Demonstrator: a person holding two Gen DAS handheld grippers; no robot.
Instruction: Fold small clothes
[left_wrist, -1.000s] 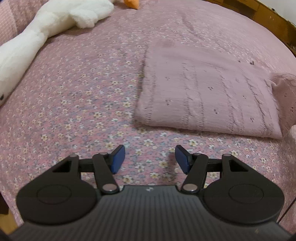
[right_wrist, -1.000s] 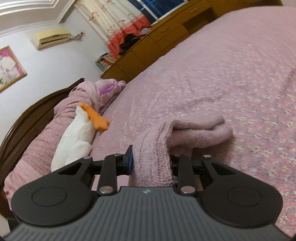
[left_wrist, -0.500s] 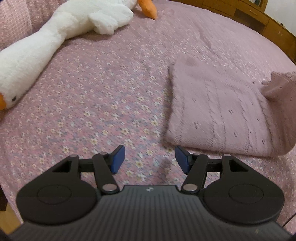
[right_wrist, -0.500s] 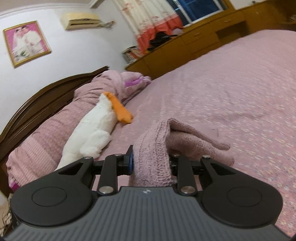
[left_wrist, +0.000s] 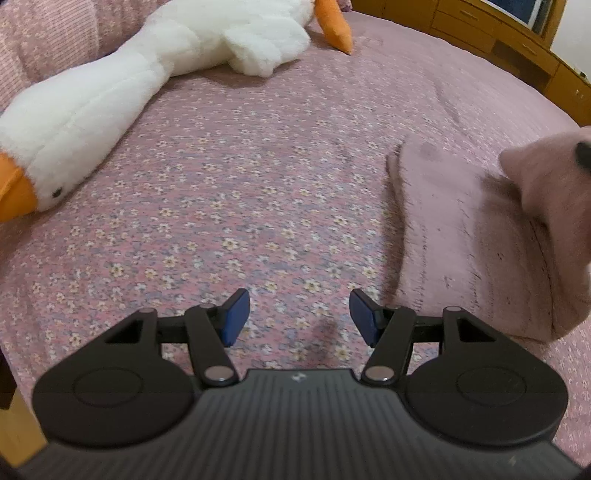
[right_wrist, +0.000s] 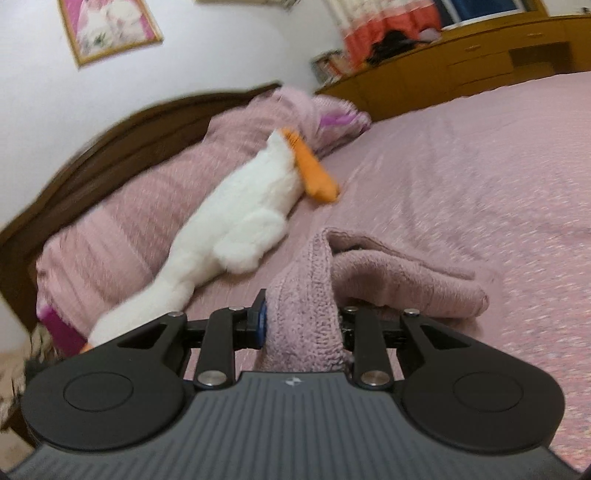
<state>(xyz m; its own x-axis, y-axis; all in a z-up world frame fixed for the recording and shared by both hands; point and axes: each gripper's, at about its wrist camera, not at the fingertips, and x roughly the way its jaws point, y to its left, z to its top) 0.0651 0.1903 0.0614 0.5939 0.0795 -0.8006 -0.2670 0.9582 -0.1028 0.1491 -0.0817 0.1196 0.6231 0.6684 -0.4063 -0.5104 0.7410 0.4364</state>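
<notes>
Now, from where I stand:
Plush goose (left_wrist: 122, 96): white with an orange beak, lying at ten o'clock across the floral bedspread (left_wrist: 229, 206), well apart from the work.
Left gripper (left_wrist: 297, 317): released, blue pads spread with nothing between them, hanging over bare bedspread at six o'clock.
Pink knit sweater (left_wrist: 461, 236): at three o'clock in the left wrist view, flat and rectangular, ribbed with small eyelet holes.
Right gripper (right_wrist: 301, 321): clenched on a raised end of the sweater, carrying it over the flat part.
Progress: judging by the neat rectangle, the side folds look done; one fold-over is under way.
Left to do: lay the lifted end down, let go, smooth it.
Cloth: soft, thick, limp; its lifted edge droops.
</notes>
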